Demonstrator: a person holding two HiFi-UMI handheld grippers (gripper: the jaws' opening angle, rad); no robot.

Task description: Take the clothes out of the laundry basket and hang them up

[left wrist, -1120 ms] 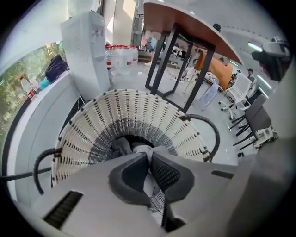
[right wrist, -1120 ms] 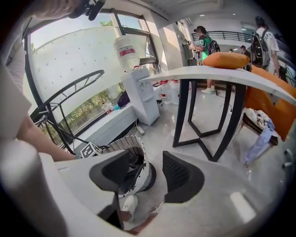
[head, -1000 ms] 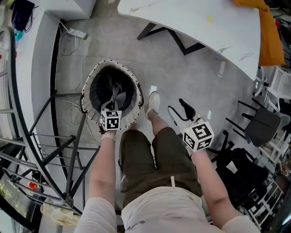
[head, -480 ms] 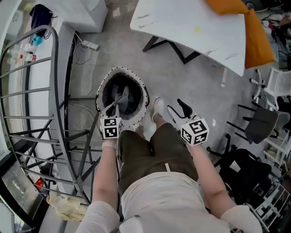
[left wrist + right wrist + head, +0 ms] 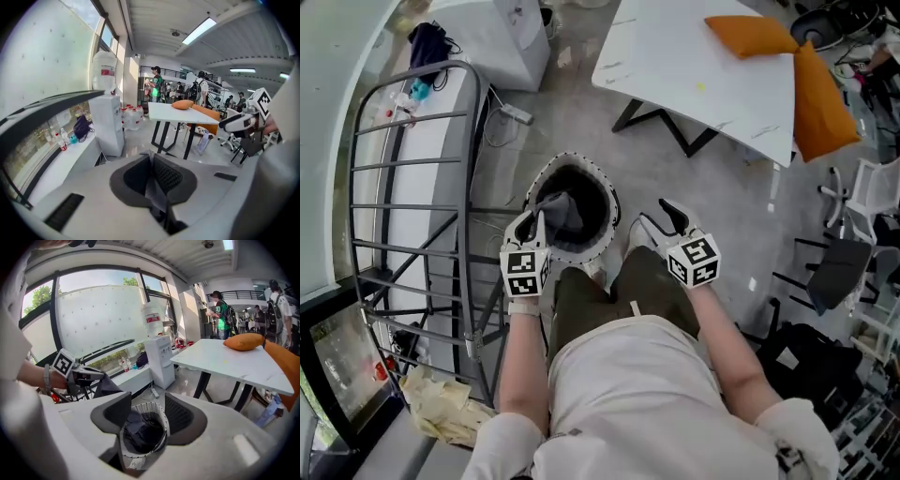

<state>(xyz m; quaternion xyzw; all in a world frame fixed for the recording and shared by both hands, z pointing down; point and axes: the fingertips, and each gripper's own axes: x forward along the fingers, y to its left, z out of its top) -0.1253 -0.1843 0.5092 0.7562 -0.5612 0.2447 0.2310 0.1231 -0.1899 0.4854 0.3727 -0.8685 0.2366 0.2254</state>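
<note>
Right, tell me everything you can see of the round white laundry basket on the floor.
The round laundry basket stands upright on the grey floor beside the metal drying rack. Its whitish wall has a dark-stitched rim; inside lie dark clothes. A dark grey garment, pinched in the left gripper, hangs over its mouth.

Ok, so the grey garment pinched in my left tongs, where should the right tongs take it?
Probably the loose fold of the grey garment hanging below the left tongs, above the basket. Bring the open right tongs in from your right, jaws across that edge: it hangs free there.
</note>
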